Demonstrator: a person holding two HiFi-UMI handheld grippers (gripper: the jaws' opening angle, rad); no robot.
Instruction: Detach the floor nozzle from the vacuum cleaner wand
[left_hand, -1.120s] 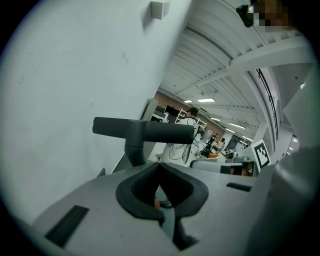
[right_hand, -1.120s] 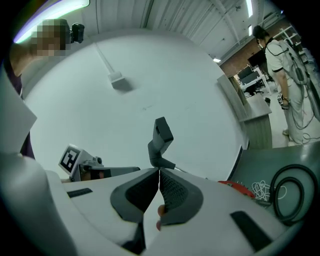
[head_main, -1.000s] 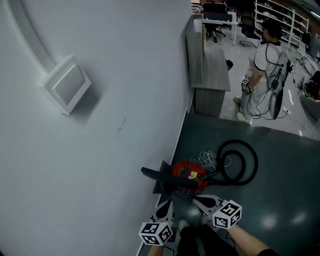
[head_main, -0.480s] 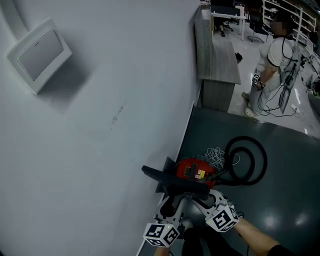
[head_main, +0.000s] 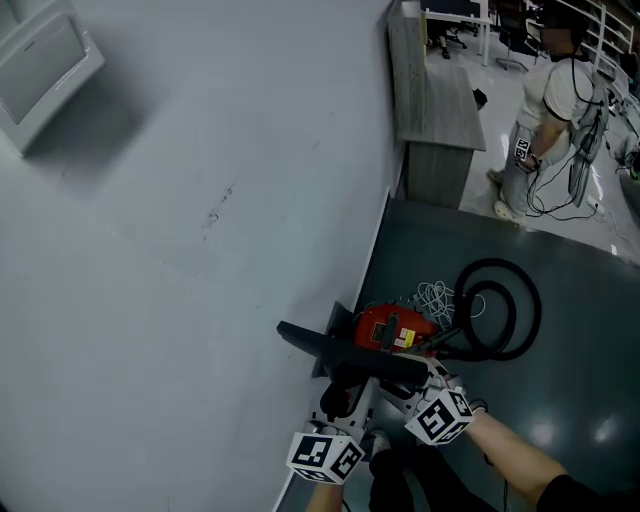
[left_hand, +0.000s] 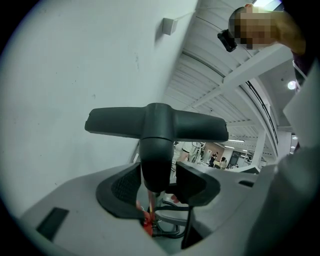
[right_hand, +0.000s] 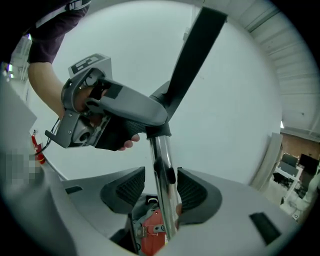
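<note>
The black T-shaped floor nozzle (head_main: 330, 350) is raised off the floor next to the wall, on a chrome wand (right_hand: 162, 165) above the red vacuum body (head_main: 395, 330). In the left gripper view the nozzle (left_hand: 157, 125) fills the middle. Its neck stands between the jaws of my left gripper (left_hand: 159, 182), which are opening, and the pads are close to it on both sides. The jaws of my right gripper (right_hand: 161, 187) are opening too. The wand runs between them with a gap on each side. In the head view the left gripper (head_main: 340, 405) and right gripper (head_main: 400, 385) sit just below the nozzle.
A pale wall (head_main: 200, 200) runs close along the left. A black hose (head_main: 500, 310) loops on the dark floor beside a white cable bundle (head_main: 435, 295). A grey counter (head_main: 430, 110) and a standing person (head_main: 560, 110) are at the back right.
Both grippers have closed in on the nozzle's neck and the wand. The right one has rolled and dropped. The head view has swung so the wall box slid to the upper left.
</note>
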